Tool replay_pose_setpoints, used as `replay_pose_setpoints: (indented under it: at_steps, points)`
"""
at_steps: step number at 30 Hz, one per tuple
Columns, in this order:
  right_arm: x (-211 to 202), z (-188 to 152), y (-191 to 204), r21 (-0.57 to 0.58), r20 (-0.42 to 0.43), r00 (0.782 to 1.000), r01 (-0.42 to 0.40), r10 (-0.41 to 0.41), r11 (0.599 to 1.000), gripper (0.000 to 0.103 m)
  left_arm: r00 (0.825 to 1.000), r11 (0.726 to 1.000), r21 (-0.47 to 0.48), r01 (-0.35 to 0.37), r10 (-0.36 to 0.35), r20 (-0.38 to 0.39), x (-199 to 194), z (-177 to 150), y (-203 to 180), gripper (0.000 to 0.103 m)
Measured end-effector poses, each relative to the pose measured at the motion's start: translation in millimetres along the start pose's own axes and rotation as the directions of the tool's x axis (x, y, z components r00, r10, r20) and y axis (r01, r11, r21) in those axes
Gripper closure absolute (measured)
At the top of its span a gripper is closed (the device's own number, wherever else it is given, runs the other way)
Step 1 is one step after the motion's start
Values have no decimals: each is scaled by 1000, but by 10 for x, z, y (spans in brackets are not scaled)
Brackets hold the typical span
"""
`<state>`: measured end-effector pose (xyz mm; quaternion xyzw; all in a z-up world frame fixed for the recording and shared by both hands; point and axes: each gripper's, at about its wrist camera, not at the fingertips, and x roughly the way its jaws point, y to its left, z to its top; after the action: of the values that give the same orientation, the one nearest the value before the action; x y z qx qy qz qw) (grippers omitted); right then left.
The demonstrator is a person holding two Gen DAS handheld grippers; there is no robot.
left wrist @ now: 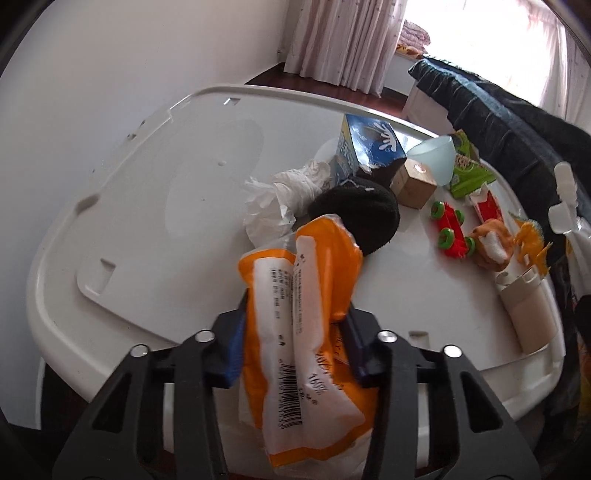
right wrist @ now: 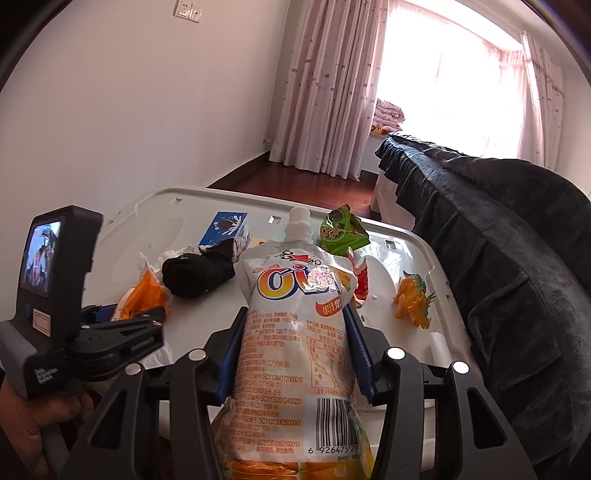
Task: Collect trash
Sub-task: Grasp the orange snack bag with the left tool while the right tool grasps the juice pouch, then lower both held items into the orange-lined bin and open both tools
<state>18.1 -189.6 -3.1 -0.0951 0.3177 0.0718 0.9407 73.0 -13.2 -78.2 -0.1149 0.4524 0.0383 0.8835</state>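
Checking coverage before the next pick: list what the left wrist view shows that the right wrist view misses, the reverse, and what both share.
Left wrist only: the wooden block, pale bowl, red toy car and plush toy.

Right wrist only: the jelly pouch clamped in the right gripper, the hand holding the left gripper, and the wall socket.

Both: the white lid, blue carton, black cloth, orange wrapper, green packet, dinosaur.
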Motion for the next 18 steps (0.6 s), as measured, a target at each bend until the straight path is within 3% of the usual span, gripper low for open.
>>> replay_pose_setpoints:
  at_steps: [3, 11, 18]
  points:
    - [-22, 7, 23, -1, 7, 1000, -2, 2, 1000, 53, 1000, 1000, 8, -2, 2, 15, -88, -24, 27, 71]
    - [-196, 32, 135, 3, 20, 998, -57, 57, 998, 53, 999, 996, 88, 29, -33, 41, -622, -227, 110, 71]
    - [-539, -225, 222, 85, -75, 989, -121, 128, 989, 53, 994, 977, 182, 108, -110, 4, -1136, -583, 86, 71]
